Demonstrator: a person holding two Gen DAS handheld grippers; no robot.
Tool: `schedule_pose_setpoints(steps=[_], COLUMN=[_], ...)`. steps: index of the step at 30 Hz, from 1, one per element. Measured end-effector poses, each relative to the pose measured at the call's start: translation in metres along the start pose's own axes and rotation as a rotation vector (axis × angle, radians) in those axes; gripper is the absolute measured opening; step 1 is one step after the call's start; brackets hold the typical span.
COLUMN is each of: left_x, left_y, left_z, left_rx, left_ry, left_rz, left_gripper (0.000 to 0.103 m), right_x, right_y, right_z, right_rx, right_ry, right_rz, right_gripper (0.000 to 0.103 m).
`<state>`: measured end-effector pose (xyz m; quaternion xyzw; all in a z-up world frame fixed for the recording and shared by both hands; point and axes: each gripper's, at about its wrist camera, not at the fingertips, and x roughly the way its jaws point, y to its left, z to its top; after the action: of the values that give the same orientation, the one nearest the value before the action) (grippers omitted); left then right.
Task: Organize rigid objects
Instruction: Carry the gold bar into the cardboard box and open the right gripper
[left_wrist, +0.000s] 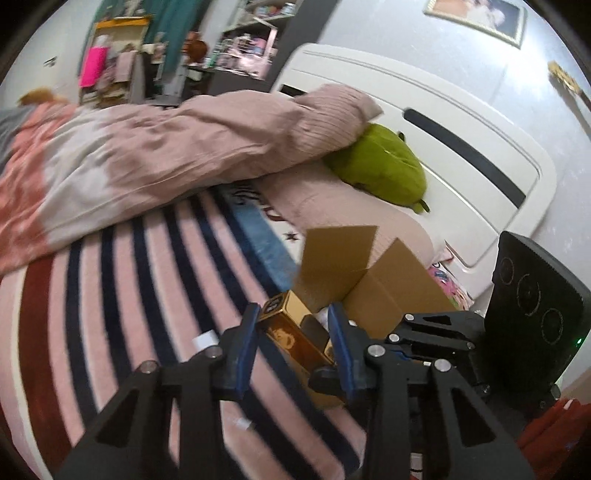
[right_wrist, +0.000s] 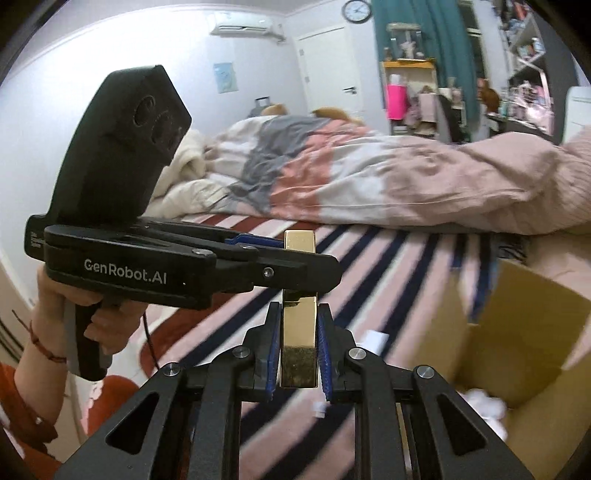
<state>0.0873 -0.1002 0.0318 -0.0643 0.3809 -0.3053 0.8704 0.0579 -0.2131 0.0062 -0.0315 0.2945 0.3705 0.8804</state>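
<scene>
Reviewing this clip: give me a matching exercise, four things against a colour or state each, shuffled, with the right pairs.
Things:
1. gold box
2. cardboard box
3. plush toy
4. blanket

Colour or state:
A. striped, spread over the bed
B. green, lying by the headboard
C. gripped from both sides by tongs
D. flaps open, white stuffing inside

Pairs: 1-C, 2-D, 3-B, 4-A
</scene>
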Motion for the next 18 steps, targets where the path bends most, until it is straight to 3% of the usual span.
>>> schedule_pose_setpoints(steps=[9, 18], left_x=[0.075, 0.103], left_y=[-0.051, -0.066], left_z=[0.021, 0.015], left_rx=[0.091, 0.116], left_ry=[0.124, 0.19], left_rz=[-0.06, -0.072], left_gripper=[0.034, 0.034], right_x=[-0.035, -0.038], right_y=[-0.07, -0.097], right_z=[-0.016, -0.033], right_rx=[0.117, 0.178], right_ry=[0.071, 0.151], right_rz=[-0.097, -0.108], right_gripper=[0.013, 0.013])
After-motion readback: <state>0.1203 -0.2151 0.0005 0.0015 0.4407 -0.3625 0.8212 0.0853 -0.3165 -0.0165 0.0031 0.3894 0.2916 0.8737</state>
